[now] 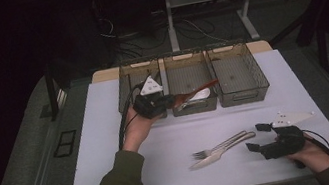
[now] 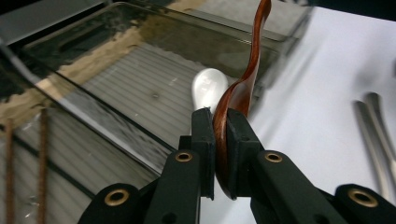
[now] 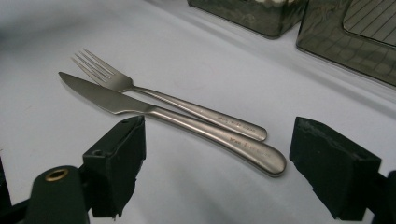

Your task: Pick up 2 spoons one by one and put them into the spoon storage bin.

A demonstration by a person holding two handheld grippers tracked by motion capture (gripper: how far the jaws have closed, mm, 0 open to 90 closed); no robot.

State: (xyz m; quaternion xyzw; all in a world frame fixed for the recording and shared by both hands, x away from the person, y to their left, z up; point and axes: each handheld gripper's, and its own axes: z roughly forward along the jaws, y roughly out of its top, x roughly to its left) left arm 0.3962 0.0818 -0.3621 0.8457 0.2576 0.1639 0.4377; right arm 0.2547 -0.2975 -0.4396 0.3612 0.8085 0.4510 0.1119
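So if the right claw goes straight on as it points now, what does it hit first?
Probably the knife handle: the open right claw frames its end, with the fork just beyond. Depth is hard to judge.

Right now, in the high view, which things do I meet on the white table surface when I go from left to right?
Left gripper → wooden spoon it holds → fork and knife, side by side → right gripper.

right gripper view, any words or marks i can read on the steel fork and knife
Steel fork: small engraved line near the handle end, too small and blurred to read.
Steel table knife: a similar engraved line on its handle, also unreadable.
No other lettering is legible in that view.
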